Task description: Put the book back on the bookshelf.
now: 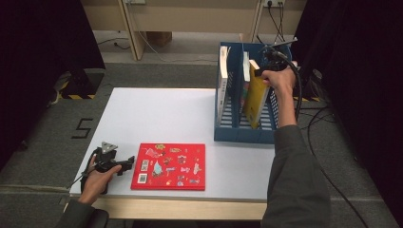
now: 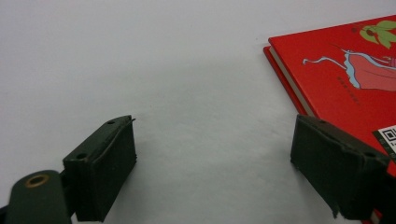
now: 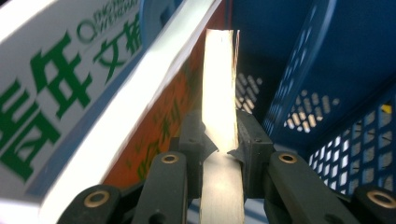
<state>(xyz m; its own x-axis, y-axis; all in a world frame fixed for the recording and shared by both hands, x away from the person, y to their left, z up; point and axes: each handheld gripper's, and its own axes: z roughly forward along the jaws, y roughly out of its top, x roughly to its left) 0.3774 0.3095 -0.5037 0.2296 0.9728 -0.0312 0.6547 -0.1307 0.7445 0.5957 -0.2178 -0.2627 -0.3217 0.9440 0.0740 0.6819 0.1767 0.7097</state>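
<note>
A yellow book [image 1: 255, 97] stands tilted in the right compartment of the blue file rack [image 1: 228, 130]. My right gripper [image 1: 264, 71] is shut on its top edge. In the right gripper view both pads clamp the book's pale page edge [image 3: 219, 102]. A red book with stickers [image 1: 169, 166] lies flat near the table's front edge. My left gripper [image 1: 128, 164] rests on the table just left of it, open. In the left gripper view its fingers [image 2: 105, 165] stand wide apart with bare table between them, and the red book's corner [image 2: 336, 70] lies by the right finger.
A white book [image 1: 222, 83] stands in the rack's left compartment and another book [image 1: 246, 71] beside the yellow one; a white cover with green lettering [image 3: 60, 93] leans close to my right gripper. The white table [image 1: 157, 118] has open room at its middle and left.
</note>
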